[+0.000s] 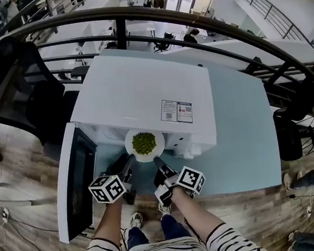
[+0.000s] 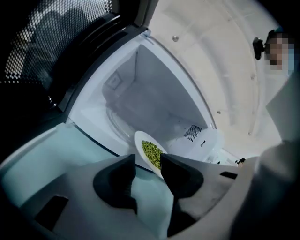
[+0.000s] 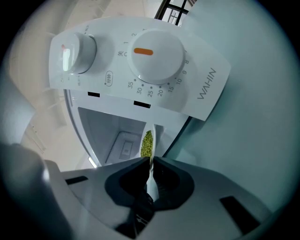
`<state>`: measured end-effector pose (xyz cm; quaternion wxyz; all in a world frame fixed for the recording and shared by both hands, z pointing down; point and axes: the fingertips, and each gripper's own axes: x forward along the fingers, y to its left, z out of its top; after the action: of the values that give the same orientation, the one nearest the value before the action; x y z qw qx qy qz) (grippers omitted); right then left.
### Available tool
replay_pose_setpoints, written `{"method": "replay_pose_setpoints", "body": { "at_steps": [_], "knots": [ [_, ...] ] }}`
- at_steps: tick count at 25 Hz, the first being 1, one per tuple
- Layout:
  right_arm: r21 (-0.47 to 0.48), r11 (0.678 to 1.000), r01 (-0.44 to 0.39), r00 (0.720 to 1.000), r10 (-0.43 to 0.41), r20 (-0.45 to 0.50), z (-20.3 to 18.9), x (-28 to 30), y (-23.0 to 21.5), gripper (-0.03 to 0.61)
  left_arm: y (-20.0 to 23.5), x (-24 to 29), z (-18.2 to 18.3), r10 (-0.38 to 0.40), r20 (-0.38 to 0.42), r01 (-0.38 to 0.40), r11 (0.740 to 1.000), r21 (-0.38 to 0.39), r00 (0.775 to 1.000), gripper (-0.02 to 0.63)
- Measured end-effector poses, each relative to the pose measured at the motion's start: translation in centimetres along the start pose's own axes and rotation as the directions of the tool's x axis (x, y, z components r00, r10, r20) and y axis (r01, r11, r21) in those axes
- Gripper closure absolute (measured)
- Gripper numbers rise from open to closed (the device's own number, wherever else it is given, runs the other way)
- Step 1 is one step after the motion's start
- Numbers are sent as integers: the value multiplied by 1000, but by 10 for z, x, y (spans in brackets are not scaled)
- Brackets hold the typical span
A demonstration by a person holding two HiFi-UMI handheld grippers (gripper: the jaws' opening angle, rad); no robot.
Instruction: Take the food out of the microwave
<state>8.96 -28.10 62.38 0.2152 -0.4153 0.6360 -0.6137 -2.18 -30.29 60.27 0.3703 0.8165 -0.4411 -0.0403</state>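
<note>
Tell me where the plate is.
Head view, centre: the plate is at the microwave mouth, its near rim clamped in the right tongs, left tongs open beside it.

**Q:** What lettering reaches my screen from the right gripper view?

**A:** I read the brand "WAHIN", set slantwise, on the control panel point(image 3: 206, 84) of the microwave point(image 1: 136, 91). Round the timer dial point(image 3: 157, 56) I read 35, 30, 25, 20, 15, 10, 9, 8.

**Q:** And from the head view?

**A:** I see two stickers point(image 1: 176, 111) with QR codes on the microwave's top. Their print is too small for me to read.
</note>
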Motion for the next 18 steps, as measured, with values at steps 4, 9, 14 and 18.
{"method": "replay_pose_setpoints", "body": {
  "at_steps": [4, 9, 14, 18],
  "knots": [
    [-6, 1000, -4, 1000, 4, -10, 1, 1, 0, 535, 3, 13, -2, -33, -14, 32, 997, -68, 999, 466],
    [-16, 1000, -4, 1000, 4, -16, 1, 2, -3, 535, 9, 22, -2, -38, -24, 35, 991, -133, 999, 506],
    [-31, 999, 7, 1000, -8, -19, 2, 3, -7, 535, 12, 23, -4, -34, -47, 24, 980, -195, 998, 537],
    [-40, 999, 14, 1000, -14, -7, 2, 5, -10, 535, 14, 21, -7, -61, -33, 48, 950, -308, 998, 563]
  ]
}}
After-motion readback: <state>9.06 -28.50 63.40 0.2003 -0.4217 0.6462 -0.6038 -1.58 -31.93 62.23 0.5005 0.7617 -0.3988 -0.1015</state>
